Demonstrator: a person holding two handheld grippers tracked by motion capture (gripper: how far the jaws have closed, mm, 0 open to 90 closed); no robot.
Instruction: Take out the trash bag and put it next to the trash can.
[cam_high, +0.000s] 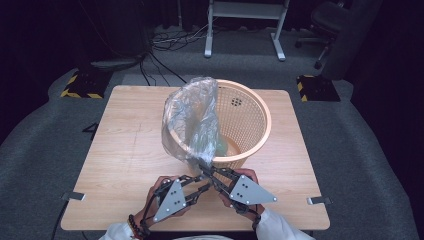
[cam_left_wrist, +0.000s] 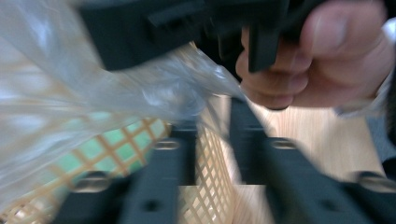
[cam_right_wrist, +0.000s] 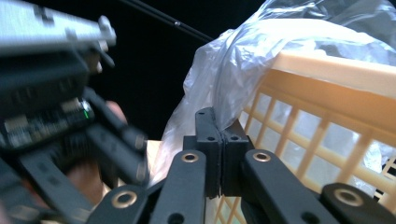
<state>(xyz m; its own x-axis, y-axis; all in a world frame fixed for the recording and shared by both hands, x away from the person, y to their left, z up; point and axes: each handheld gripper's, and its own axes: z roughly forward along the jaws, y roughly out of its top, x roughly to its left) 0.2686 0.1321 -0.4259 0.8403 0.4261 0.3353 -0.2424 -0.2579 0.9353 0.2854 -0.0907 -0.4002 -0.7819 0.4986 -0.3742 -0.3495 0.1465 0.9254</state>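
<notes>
Both tongs meet at the basket's six-o'clock rim.

My right gripper (cam_right_wrist: 219, 140) is pinched tight on the clear plastic bag (cam_high: 192, 117), while my left gripper (cam_left_wrist: 212, 149) stands with jaws apart, the film seemingly loose between them, though blur hides it. That bag drapes over the orange basket (cam_high: 250, 107) from nine o'clock, mid-table (cam_high: 125, 150).

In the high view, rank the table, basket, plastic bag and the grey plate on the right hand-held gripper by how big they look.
1. Table, clearly largest.
2. Basket and bag: look alike in extent, and they overlap, so unranked.
3. Grey plate, smallest.
</notes>
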